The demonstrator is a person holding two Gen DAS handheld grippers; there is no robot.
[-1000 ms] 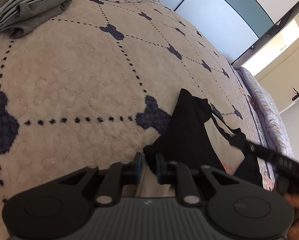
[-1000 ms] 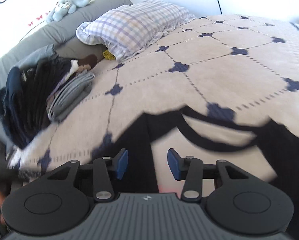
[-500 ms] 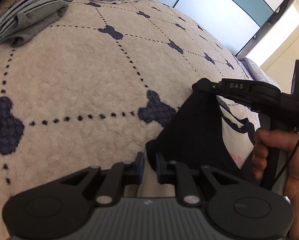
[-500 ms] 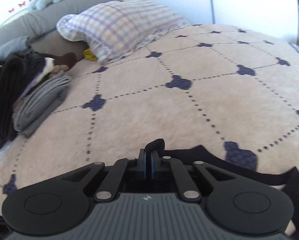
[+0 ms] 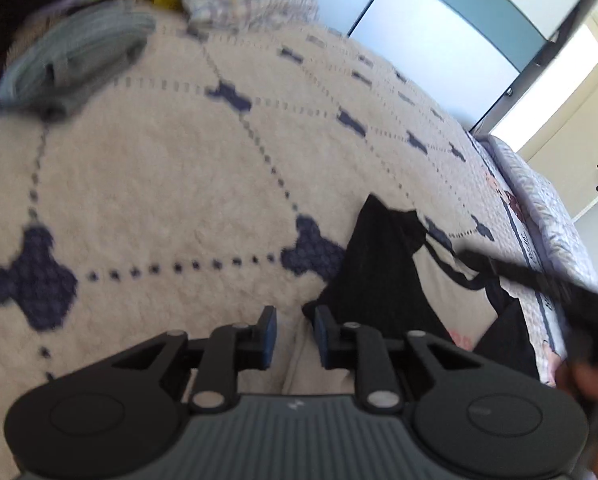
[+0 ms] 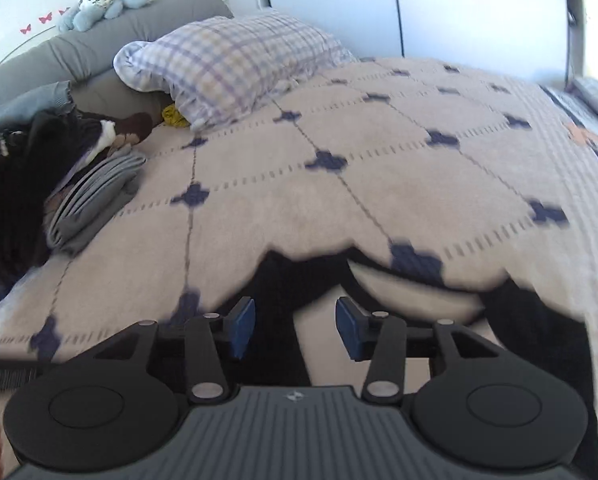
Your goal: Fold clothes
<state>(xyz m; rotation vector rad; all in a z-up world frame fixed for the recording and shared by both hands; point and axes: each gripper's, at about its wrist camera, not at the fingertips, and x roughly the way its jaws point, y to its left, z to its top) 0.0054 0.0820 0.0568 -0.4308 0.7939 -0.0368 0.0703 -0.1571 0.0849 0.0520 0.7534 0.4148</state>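
A wide bed (image 6: 379, 184) under a cream fleece blanket (image 5: 179, 200) quilted with navy motifs fills the room. A black garment (image 6: 299, 280) lies on it right at the right fingers, spreading off past them. Farther ahead and left of those fingers sits a folded grey stack (image 6: 95, 196) beside dark heaped clothes (image 6: 15, 184); a checked pillow (image 6: 235, 64) rests far beyond the fingertips.
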